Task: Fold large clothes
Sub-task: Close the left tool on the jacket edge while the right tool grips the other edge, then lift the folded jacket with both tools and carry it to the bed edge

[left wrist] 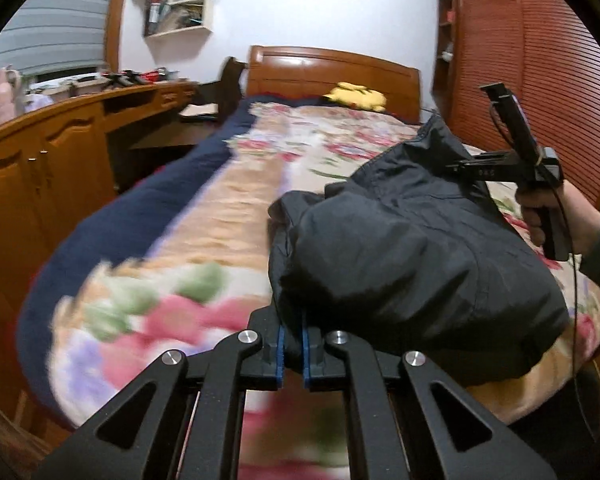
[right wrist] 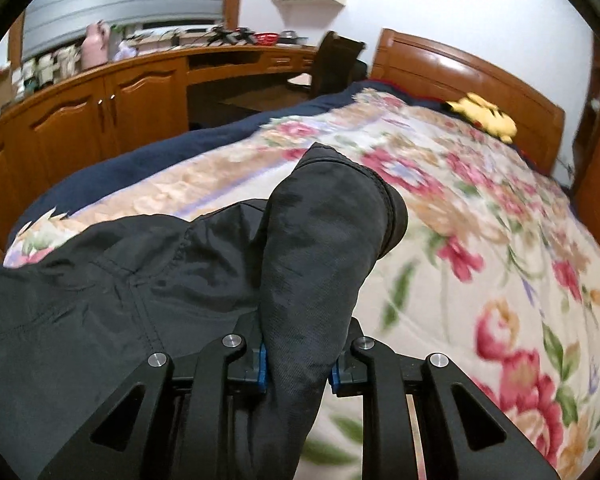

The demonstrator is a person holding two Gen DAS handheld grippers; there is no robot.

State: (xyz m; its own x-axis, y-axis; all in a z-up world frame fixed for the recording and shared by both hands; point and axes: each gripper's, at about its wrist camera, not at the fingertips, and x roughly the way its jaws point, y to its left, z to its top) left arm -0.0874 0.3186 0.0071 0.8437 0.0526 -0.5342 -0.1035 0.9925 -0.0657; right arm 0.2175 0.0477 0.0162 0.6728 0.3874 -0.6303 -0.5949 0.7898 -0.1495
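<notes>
You've got 1 black jacket (left wrist: pixel 412 256), 1 floral quilt (left wrist: pixel 204 248), 1 yellow plush (left wrist: pixel 356 96), and 2 grippers: left (left wrist: pixel 293 346), right (right wrist: pixel 298 354).

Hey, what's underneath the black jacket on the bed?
The black jacket lies on a floral quilt, which shows all around it. The left gripper and right gripper each pinch its fabric. Whatever lies beneath the jacket's bulk is covered.

The jacket (left wrist: pixel 412 248) is spread on the bed (left wrist: pixel 204 216), lower right of the frame. A plush toy (left wrist: pixel 356 96) is placed before the headboard (left wrist: pixel 332 68), upper middle.
</notes>
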